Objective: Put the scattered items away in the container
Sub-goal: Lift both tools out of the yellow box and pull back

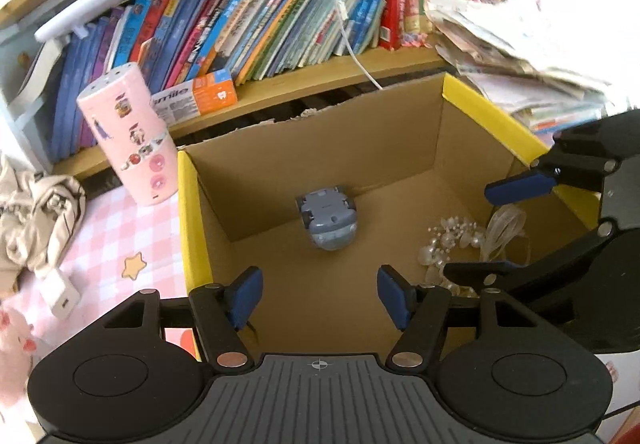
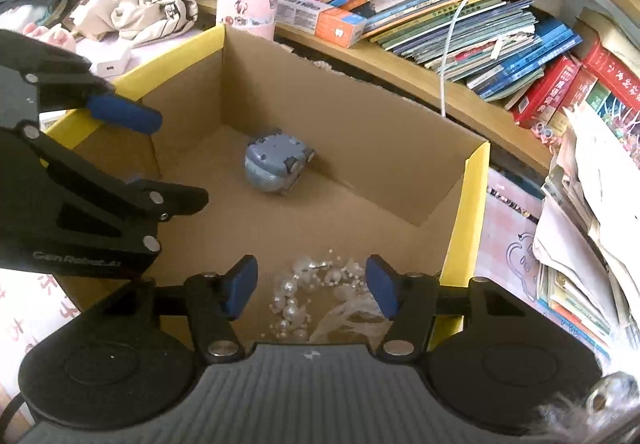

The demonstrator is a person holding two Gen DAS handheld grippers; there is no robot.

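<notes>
Both jaws hang apart and empty over the box [image 1: 492, 115]; toy [image 1: 327, 219] lies ahead of the left, beads [image 2: 296, 292] between the right's, seemingly just dropped in

We look down into cardboard box [image 1: 320, 147] from near rim, left view; right view [image 2: 320, 91] same, close. Both share box floor, bookshelf [image 1: 280, 75] behind.

Box [image 1: 312, 147] open on top, lots of bare floor in middle. Gray toy [image 1: 329, 217] sits near back wall. Pearl beads [image 2: 296, 296] pile near front corner. Pink can [image 1: 132, 135] stands just outside box corner.
</notes>
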